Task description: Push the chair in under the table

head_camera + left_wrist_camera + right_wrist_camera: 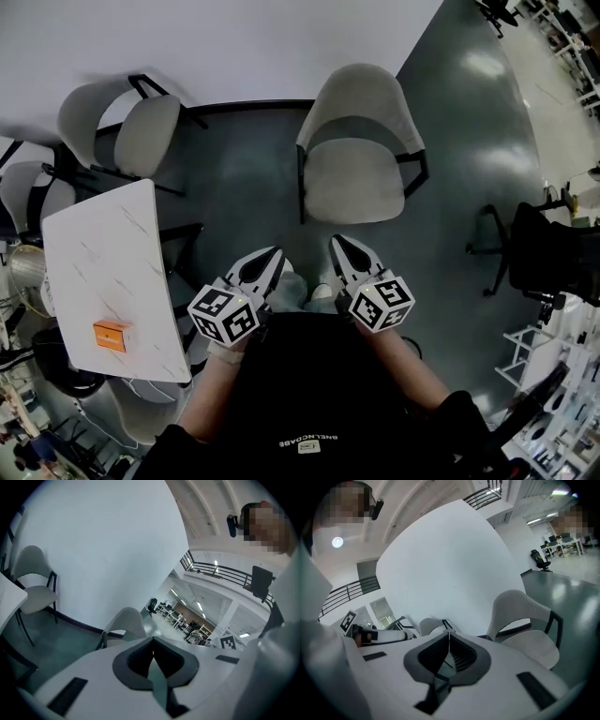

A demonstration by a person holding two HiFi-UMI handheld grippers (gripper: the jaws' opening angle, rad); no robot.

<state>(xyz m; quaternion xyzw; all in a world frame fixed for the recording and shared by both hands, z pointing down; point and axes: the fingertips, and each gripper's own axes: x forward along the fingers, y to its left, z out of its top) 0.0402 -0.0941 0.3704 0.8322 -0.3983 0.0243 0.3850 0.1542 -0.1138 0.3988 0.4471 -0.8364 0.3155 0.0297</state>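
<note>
A beige shell chair (361,150) on black legs stands alone on the dark floor in front of me, its back toward the white wall. It is apart from the white marbled table (94,253) at the left. Both grippers hang side by side short of the chair's seat, touching nothing. My left gripper (275,251) is shut and empty, and so is my right gripper (337,241). The left gripper view shows the chair (124,625) just beyond the closed left gripper (153,639). In the right gripper view the chair (525,620) stands right of the closed right gripper (449,632).
A second beige chair (131,127) stands at the table's far end, with more chairs (28,187) around its left side. An orange box (111,335) lies on the table. A black office chair (544,253) and white racks (539,347) stand at the right.
</note>
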